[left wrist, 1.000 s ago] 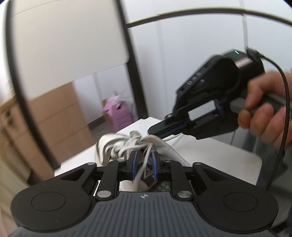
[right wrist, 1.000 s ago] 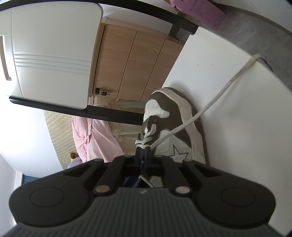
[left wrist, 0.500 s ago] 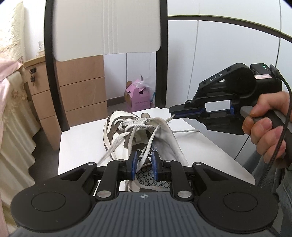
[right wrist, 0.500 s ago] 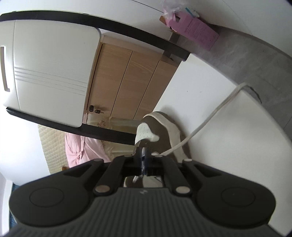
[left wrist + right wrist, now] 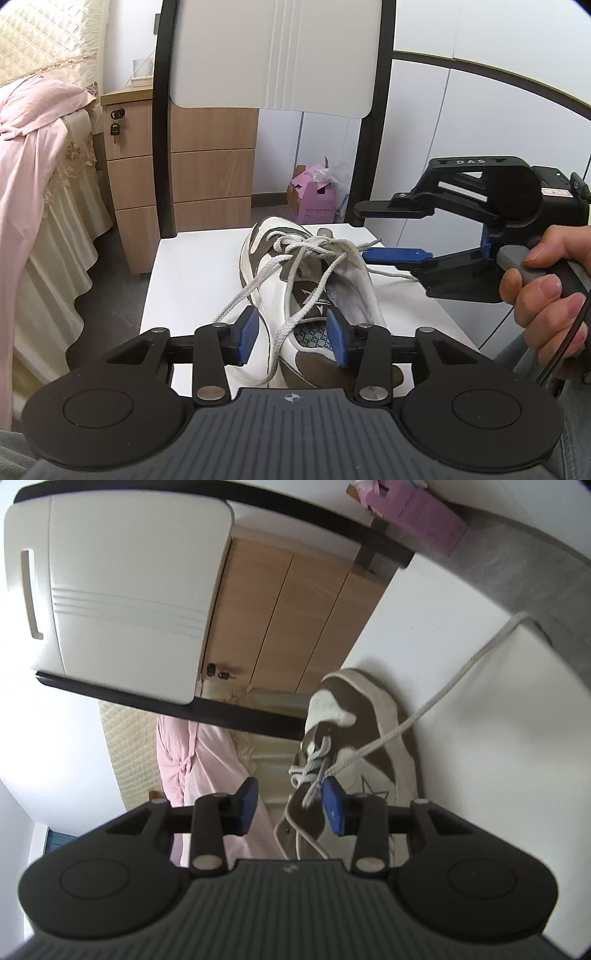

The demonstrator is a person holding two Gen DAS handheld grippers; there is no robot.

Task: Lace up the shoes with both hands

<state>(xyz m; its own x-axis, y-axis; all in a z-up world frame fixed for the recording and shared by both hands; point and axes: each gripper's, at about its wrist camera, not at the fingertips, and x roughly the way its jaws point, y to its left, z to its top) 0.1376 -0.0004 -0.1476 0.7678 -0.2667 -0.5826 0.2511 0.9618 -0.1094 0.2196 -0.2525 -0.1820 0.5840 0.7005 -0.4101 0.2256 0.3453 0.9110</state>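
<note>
A white and brown sneaker (image 5: 295,280) lies on a white chair seat (image 5: 184,280), toe pointing away, its white laces (image 5: 258,284) crossed and slack. My left gripper (image 5: 291,338) is open just behind the shoe's heel, with loose lace strands lying between its blue pads (image 5: 245,338). My right gripper (image 5: 362,232), held by a hand (image 5: 546,288), hovers open beside the shoe's right side. In the right wrist view the right gripper (image 5: 290,805) stands open above the sneaker (image 5: 369,738). One lace (image 5: 461,672) runs across the seat and over its edge.
The chair's white backrest (image 5: 273,55) on black posts rises behind the shoe. Wooden drawers (image 5: 207,177) and a pink box (image 5: 314,199) stand on the floor beyond. A bed with pink cloth (image 5: 33,147) fills the left side.
Both grippers have opened and let go of the laces. The left gripper has pulled back and levelled out; the pulled laces now hang slack over the shoe.
</note>
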